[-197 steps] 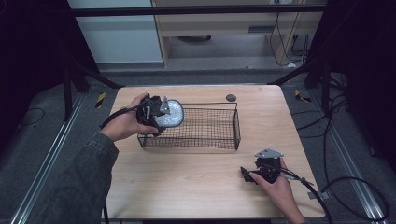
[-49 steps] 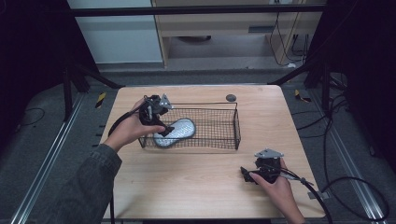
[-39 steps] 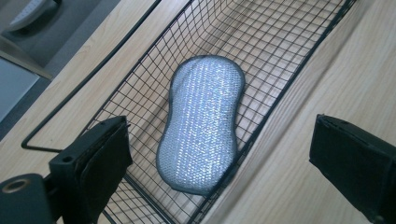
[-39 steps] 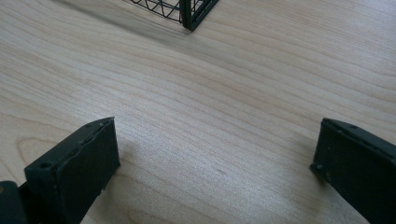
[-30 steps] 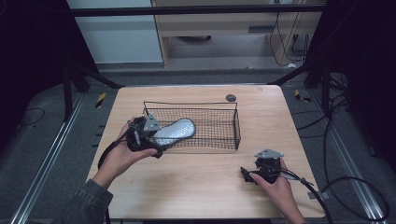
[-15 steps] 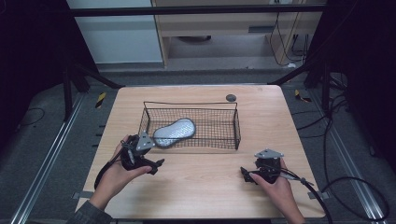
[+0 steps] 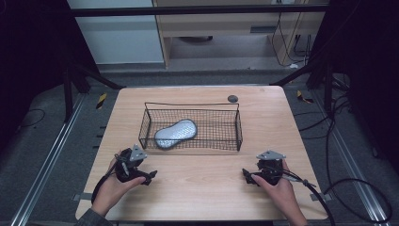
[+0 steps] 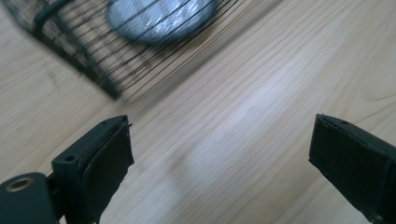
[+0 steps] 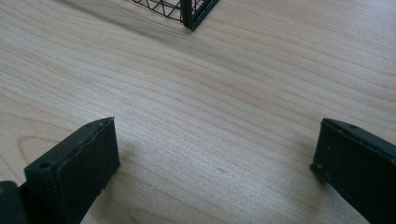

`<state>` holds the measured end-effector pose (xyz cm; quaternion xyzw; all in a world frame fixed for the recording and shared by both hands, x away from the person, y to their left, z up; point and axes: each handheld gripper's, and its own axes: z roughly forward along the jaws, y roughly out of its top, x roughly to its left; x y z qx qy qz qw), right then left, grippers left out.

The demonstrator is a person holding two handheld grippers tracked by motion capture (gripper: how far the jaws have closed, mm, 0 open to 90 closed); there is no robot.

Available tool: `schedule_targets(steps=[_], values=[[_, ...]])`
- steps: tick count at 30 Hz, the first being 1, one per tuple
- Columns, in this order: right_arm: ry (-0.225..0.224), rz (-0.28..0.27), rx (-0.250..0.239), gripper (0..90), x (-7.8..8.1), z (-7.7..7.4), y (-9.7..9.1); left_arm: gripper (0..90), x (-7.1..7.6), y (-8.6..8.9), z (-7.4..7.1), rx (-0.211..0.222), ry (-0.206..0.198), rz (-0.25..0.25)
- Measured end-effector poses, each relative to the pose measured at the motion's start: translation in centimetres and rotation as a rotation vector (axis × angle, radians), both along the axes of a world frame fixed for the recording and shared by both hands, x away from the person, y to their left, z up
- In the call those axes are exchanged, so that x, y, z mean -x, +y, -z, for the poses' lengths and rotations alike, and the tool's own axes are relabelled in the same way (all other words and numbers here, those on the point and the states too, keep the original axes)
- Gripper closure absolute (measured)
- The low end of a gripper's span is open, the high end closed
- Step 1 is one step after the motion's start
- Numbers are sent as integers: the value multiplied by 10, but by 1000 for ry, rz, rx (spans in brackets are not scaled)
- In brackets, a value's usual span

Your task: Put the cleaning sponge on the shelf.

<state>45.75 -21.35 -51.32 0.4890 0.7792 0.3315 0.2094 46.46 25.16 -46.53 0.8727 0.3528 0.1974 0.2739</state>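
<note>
A silvery, peanut-shaped object [image 7: 175, 133] lies inside the black wire basket [image 7: 235, 123] in the middle of the wooden table; the left gripper view shows that silvery object [image 8: 159, 18] through the mesh. My left gripper [image 7: 149, 176] rests on the table in front of the basket's left end, open and holding nothing, its jaws wide apart in the left gripper view [image 8: 219, 163]. Over at the front right, my right gripper [image 7: 245, 176] lies on the table, also open and empty [image 9: 215, 168]. A corner of the basket [image 9: 189, 11] appears at the top of the right gripper view.
A small dark round disc [image 7: 232, 98] lies on the table behind the basket's right end. Cables [image 7: 339, 197] trail off the table's right side. Dark frame posts stand at both far corners of the table [image 7: 197, 188].
My left gripper let the silvery object go into the basket, then drew back toward the front left of the table and came down there, open. The right gripper has not moved.
</note>
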Motion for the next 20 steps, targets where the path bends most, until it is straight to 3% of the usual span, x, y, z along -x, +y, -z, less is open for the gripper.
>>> schedule_targets(steps=[3, 6, 7, 8, 9, 11, 14, 16, 20], values=[[0, 0, 0, 4, 0, 0, 0, 51, -7, 15, 9, 21, 5, -57], [0, 0, 0, 4, 0, 0, 0, 51, -15, 29, 19, 5, -7, -119], [0, 0, 0, 4, 0, 0, 0, 51, -15, 29, 19, 5, -7, -119], [1, 1, -1, 4, 0, 0, 0, 50, -20, 37, 24, 38, -1, -140], [1, 1, 0, 4, 0, 0, 0, 49, -20, 37, 24, 38, -1, -140], [0, 0, 0, 4, 0, 0, 0, 21, -25, 45, 34, 81, 10, -171], [1, 1, 0, 4, 0, 0, 0, 1, -29, 51, 39, 140, 21, -177], [1, 1, -1, 4, 0, 0, 0, 0, -29, 53, 43, 176, -9, -172], [1, 0, -1, 4, 0, 0, 0, 0, -29, 53, 43, 175, -9, -172]])
